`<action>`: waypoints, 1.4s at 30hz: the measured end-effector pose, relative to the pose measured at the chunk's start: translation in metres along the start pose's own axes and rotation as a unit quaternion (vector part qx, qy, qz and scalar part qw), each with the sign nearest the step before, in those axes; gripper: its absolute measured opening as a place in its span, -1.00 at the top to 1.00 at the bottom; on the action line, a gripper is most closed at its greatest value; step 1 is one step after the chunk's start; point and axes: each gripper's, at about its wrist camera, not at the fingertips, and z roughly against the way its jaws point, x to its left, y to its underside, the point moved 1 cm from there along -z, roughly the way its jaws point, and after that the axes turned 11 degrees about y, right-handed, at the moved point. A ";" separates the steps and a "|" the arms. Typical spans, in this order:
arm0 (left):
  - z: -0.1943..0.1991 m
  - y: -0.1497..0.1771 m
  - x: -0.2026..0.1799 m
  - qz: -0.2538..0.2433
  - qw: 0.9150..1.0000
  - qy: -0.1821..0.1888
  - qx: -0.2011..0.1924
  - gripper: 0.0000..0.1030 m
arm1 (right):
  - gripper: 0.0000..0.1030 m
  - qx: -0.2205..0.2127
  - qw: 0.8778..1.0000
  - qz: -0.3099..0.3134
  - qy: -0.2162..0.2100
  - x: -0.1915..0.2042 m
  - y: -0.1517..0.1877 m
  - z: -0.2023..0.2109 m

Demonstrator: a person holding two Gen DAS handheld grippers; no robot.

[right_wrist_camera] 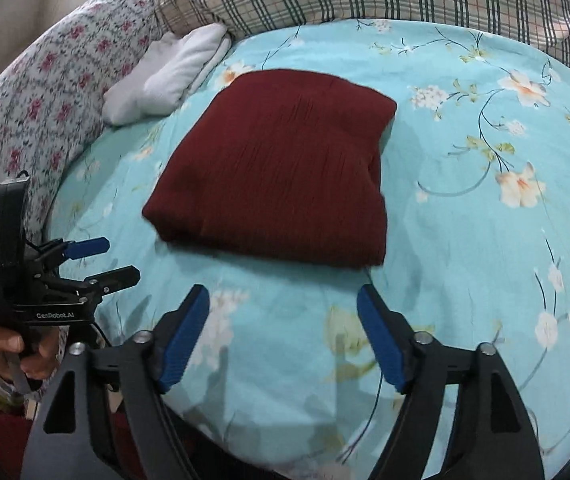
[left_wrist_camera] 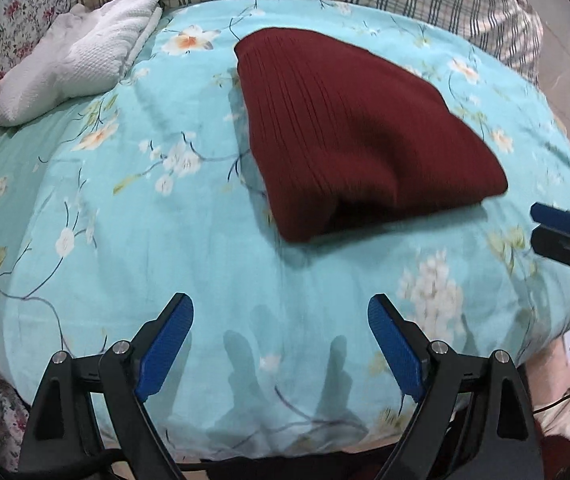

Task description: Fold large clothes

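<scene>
Sweater (left_wrist_camera: 357,132), dark red and folded, lies on the floral sheet (left_wrist_camera: 125,240). Left gripper (left_wrist_camera: 281,344) and right gripper (right_wrist_camera: 283,332) hover near it, jaws wide, holding nothing.

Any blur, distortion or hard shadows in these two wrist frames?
Left wrist view: heavy fisheye bowing of the bed; slight motion smear on the maroon garment; soft finger shadows below the left gripper. Right wrist view: same bowing, garment edge blurred; dark vignette in the corners; no glare.
</scene>
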 end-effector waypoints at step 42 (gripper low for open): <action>0.035 -0.058 -0.018 -0.044 0.997 -0.053 -0.042 -0.99 | -1.00 0.000 1.000 0.011 -0.005 -0.004 -0.048 0.001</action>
